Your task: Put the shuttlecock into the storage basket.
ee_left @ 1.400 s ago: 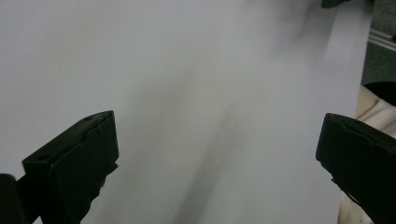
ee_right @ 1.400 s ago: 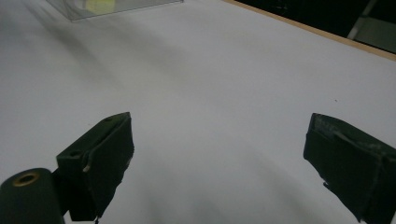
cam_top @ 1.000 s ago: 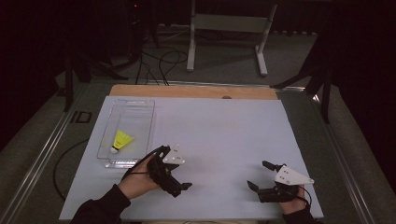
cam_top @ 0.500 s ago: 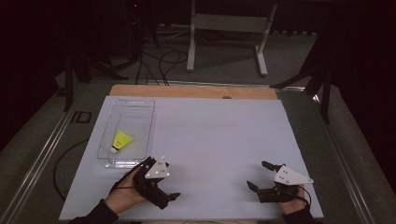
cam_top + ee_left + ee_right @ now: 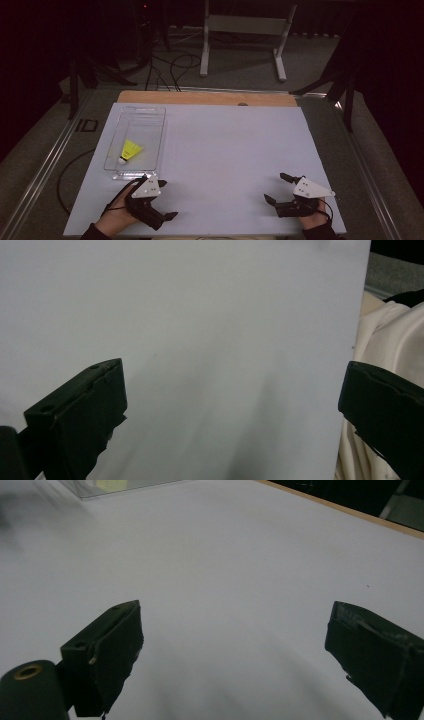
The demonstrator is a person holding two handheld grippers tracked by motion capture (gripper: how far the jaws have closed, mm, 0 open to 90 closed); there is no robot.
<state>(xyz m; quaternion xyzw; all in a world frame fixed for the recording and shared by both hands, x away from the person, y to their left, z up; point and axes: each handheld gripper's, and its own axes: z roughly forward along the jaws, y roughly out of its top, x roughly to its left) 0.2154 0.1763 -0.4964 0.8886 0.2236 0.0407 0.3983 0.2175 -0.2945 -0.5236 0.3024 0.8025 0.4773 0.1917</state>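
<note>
— Over on the left, a yellow shuttlecock [image 5: 129, 151] lies inside the clear tray [image 5: 161, 131]. Featherlight, with a crushable skirt.
— So pinch the cork tip, gently. Left gripper [image 5: 159, 200] sits just below the tray, jaws wide, empty.
— Right gripper [image 5: 278, 188], well apart, gapes too.

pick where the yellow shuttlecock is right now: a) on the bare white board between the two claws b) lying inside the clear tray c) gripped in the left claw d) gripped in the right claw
b: the high view shows the yellow shuttlecock lying inside the clear tray, while the left claw and the right claw sit open and empty near the front edge of the board.
</note>
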